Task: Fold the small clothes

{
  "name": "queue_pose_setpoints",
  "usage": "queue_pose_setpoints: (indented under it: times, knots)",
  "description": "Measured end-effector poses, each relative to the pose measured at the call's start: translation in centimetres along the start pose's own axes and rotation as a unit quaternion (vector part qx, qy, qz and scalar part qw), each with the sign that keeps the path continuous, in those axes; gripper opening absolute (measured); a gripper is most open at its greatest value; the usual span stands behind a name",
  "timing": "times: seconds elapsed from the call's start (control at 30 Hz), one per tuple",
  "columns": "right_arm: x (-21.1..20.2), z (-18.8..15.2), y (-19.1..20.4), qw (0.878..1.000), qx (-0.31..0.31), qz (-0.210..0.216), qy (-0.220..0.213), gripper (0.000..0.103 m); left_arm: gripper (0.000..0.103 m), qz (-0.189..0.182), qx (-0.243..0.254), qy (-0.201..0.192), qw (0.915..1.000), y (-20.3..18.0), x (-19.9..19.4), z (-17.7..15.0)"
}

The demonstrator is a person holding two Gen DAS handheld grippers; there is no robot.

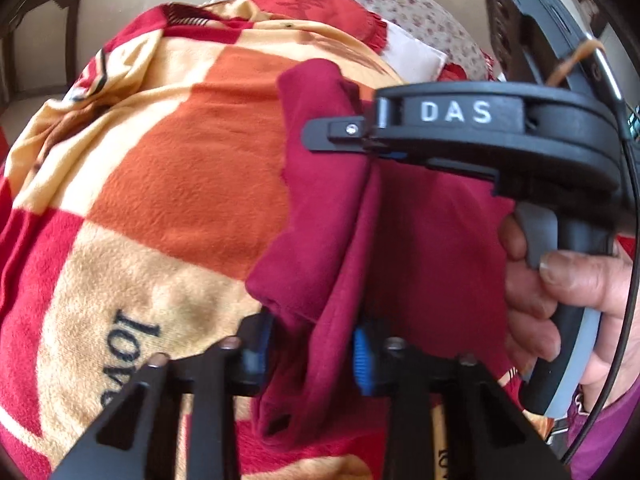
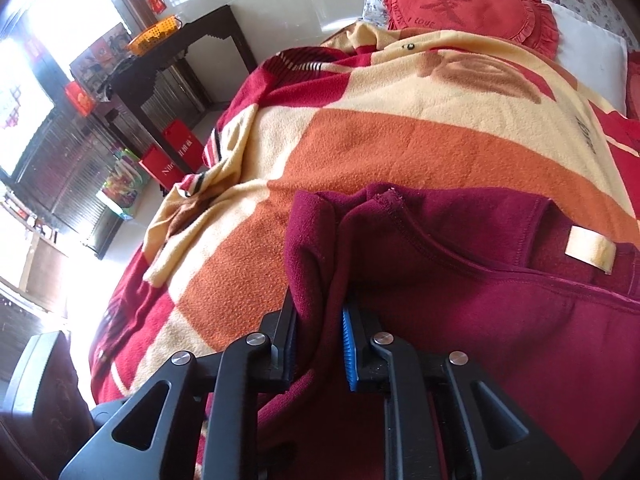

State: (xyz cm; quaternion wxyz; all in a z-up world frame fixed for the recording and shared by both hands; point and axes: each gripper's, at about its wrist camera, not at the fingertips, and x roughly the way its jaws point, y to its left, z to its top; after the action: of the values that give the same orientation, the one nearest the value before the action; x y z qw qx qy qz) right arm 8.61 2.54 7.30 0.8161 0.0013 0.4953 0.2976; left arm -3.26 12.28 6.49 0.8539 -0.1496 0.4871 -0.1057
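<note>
A maroon fleece garment (image 1: 320, 200) lies bunched on a checked orange, cream and red blanket (image 1: 180, 160). At the bottom of the left wrist view, my left gripper (image 1: 312, 340) pinches a thick fold of it between its blue pads. My right gripper (image 1: 360, 146), marked DAS and held by a hand (image 1: 568, 288), is clamped on an upper fold of the same garment. In the right wrist view my right gripper (image 2: 320, 320) is shut on a raised ridge of the garment (image 2: 480, 300), near the neckline seam. A cream label (image 2: 588, 254) shows on the cloth to the right.
The blanket (image 2: 400, 140) covers a bed. A red heart-shaped pillow (image 2: 468, 12) and a white pillow (image 2: 592, 52) lie at the far end. Left of the bed stand a dark side table (image 2: 180, 64) with an orange basket, and red bags on the floor.
</note>
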Motion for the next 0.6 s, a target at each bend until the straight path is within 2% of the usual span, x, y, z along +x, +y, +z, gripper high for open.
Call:
queue_pose_setpoints:
  times: [0.03, 0.1, 0.33, 0.47, 0.6]
  knots:
    - [-0.3, 0.0, -0.1, 1.000, -0.001, 0.001, -0.002, 0.000, 0.023, 0.002, 0.006, -0.003, 1.0000, -0.5, -0.2, 0.1]
    - [-1.2, -0.1, -0.4, 1.000, -0.002, 0.003, -0.009, 0.000, 0.020, 0.003, 0.019, -0.008, 0.9998, -1.5, -0.7, 0.2]
    - [-6.3, -0.3, -2.6, 0.999, 0.007, 0.014, -0.044, 0.000, 0.018, -0.027, 0.062, -0.027, 0.9973, -6.4, -3.2, 1.9]
    - [-10.7, -1.1, -5.4, 0.997, 0.022, 0.015, -0.073, 0.000, 0.018, -0.052, 0.092, -0.032, 0.9939, -10.7, -3.6, 2.9]
    - [-15.0, -2.5, -9.1, 0.994, 0.038, -0.004, -0.101, 0.000, 0.018, -0.074, 0.131, -0.030, 0.9882, -16.2, -2.6, 3.2]
